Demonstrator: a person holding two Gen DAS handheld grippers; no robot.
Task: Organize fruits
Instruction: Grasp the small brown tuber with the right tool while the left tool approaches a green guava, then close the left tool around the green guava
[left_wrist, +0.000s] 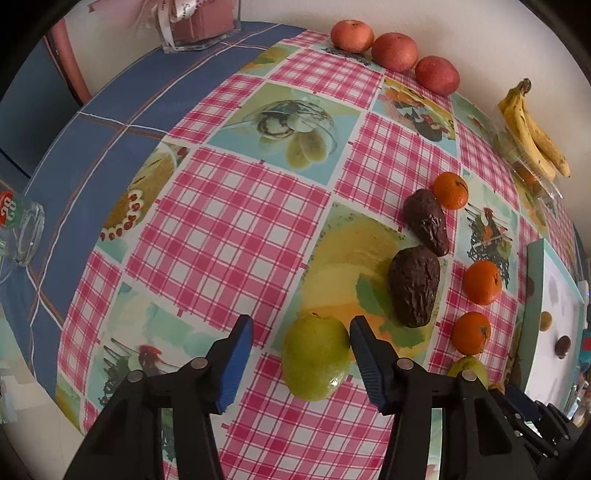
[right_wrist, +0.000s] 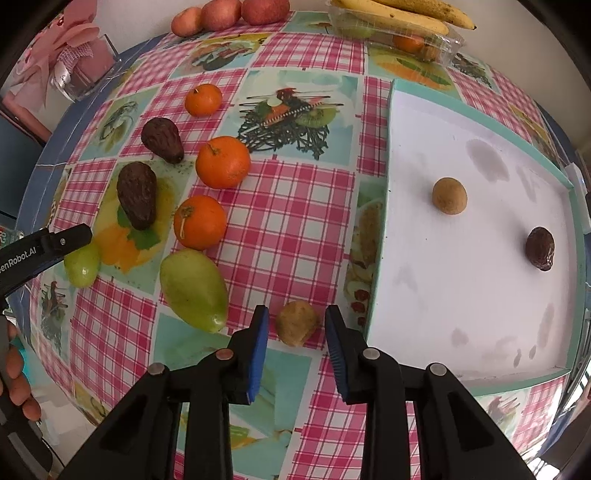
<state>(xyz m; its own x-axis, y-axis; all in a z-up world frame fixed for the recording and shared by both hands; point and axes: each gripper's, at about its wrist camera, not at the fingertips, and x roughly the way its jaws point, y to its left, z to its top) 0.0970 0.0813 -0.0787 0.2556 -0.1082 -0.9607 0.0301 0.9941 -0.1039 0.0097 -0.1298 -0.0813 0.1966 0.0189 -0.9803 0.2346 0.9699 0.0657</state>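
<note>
At the far left, a drinking glass (left_wrist: 22, 229) is seen on the blue cloth, well apart from the fruit. Next, the left hand-held gripper (left_wrist: 301, 363) is held spread, its fingers standing either side of a round green fruit (left_wrist: 316, 356) on the checked tabletop (left_wrist: 229, 221); the right finger is just beside the fruit, possibly touching it, while a gap remains on the left. Nothing is pinched yet. Just beyond it to the right, two dark wrinkled avocados (left_wrist: 415, 286) are laid with their long axes running away from the gripper, and a line of three tangerines (left_wrist: 482, 282) lies beside them.

Further right, a long green pear-shaped fruit (right_wrist: 194, 290) lies tilted on the cloth. The right hand-held gripper (right_wrist: 297, 350) is likewise held spread, and a small brown fruit (right_wrist: 297, 323) sits directly ahead, centred between the fingers and untouched. Immediately to its right the white tray (right_wrist: 376, 258) is found, already holding a round brown fruit (right_wrist: 448, 195) and a dark one (right_wrist: 540, 248). The brown fruit is judged the natural pick for the right hand, being nearest the tray; closing straight on it appears sufficient.
</note>
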